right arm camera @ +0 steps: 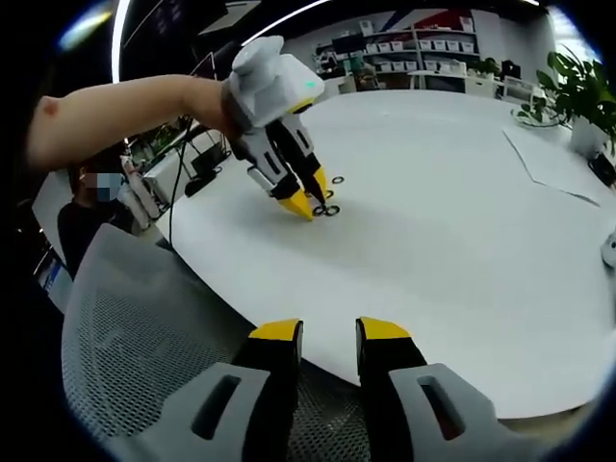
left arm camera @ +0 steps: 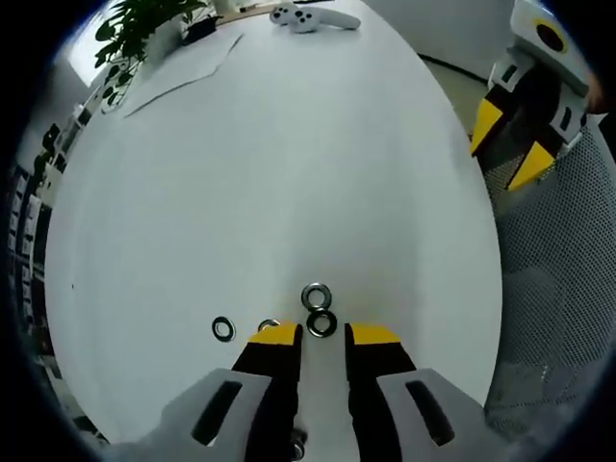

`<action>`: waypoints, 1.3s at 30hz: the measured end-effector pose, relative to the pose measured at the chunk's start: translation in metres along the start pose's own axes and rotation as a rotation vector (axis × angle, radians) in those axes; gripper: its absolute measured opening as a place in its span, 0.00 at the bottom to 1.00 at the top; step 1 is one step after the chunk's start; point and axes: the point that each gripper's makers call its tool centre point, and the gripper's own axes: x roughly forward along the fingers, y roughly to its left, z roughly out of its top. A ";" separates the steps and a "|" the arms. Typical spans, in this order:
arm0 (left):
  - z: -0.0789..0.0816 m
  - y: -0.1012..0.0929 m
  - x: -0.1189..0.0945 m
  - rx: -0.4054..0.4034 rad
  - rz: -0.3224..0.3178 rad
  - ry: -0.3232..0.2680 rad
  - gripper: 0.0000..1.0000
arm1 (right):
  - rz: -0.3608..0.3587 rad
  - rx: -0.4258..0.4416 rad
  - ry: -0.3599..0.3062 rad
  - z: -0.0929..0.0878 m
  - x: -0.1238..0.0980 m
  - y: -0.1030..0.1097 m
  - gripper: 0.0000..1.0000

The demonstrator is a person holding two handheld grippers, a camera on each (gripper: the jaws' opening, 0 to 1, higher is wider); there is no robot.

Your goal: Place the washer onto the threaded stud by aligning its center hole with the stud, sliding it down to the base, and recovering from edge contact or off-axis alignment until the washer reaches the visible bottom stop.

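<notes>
Washers: two ring washers (left arm camera: 318, 310) lie touching on the white table (left arm camera: 289, 173), just ahead of the left gripper (left arm camera: 324, 333); a third washer (left arm camera: 223, 329) sits apart to the side, a fourth (left arm camera: 269, 324) partly hidden by a jaw. Left gripper: jaws parted, empty, tips low over the table. Right gripper (right arm camera: 330, 330): jaws parted, empty, held over a mesh chair back (right arm camera: 144, 327) off the table edge. Potted plant (left arm camera: 140, 29) and game controller (left arm camera: 308, 16) at the far edge.

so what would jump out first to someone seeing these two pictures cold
The big white table, with small dark washers clustered just ahead of the left gripper, whose yellow-tipped jaws stand apart. In the right gripper view that gripper pokes down at the washers from a bare arm, while the right gripper hangs open over a grey mesh chair.
</notes>
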 end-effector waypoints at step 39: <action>-0.007 0.008 -0.046 -0.089 0.188 -0.051 0.09 | 0.016 -0.020 0.009 0.000 0.001 0.003 0.25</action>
